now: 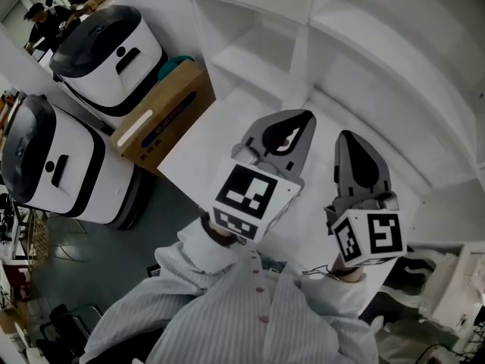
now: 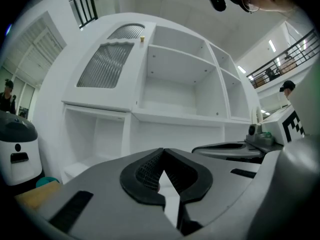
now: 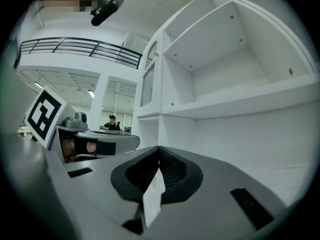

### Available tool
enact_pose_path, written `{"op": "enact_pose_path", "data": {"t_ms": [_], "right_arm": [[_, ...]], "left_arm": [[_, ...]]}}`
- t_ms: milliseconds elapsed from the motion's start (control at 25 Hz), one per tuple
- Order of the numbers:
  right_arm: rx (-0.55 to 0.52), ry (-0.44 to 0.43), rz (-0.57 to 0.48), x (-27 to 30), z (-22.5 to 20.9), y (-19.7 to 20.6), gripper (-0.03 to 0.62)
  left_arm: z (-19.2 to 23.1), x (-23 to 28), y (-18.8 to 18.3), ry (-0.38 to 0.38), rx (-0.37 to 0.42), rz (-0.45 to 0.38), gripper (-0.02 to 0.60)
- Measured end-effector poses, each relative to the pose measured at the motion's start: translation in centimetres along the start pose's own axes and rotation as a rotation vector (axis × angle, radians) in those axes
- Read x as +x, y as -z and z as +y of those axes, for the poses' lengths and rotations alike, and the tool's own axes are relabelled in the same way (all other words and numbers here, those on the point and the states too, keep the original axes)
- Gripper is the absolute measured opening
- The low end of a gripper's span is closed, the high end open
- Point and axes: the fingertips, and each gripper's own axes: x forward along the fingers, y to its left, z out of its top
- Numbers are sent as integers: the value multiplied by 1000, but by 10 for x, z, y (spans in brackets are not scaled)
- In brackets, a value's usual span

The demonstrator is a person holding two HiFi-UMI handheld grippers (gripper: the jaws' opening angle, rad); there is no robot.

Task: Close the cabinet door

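Note:
The white cabinet (image 2: 175, 119) stands in front of me with open shelves. Its arched door (image 2: 107, 64) with ribbed glass and a small knob (image 2: 142, 39) is at the upper left and looks flush with the cabinet front. The door (image 3: 149, 76) shows edge-on in the right gripper view. My left gripper (image 2: 163, 150) is shut with nothing between its jaws and points at the lower shelves. My right gripper (image 3: 159, 148) is shut and empty too. In the head view the left gripper (image 1: 305, 117) and right gripper (image 1: 345, 136) are side by side before the cabinet (image 1: 265, 51), touching nothing.
Two white-and-black round machines (image 1: 106, 51) (image 1: 53, 158) stand on the floor to the left of the cabinet, with a cardboard box (image 1: 163, 116) leaning beside it. White carved furniture (image 1: 447, 279) is at the lower right. People stand far off in the hall.

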Motion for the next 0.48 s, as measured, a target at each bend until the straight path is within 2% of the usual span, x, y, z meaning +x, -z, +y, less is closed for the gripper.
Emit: {"op": "enact_pose_path", "data": {"t_ms": [160,480], "right_arm": [[5,-4,9,-1,0,4,12],[5,-5,10,0,2,5,12]], "left_arm": [[-6,0,10,0,42,22,12],[-8,0,18,12,33,36,11]]}}
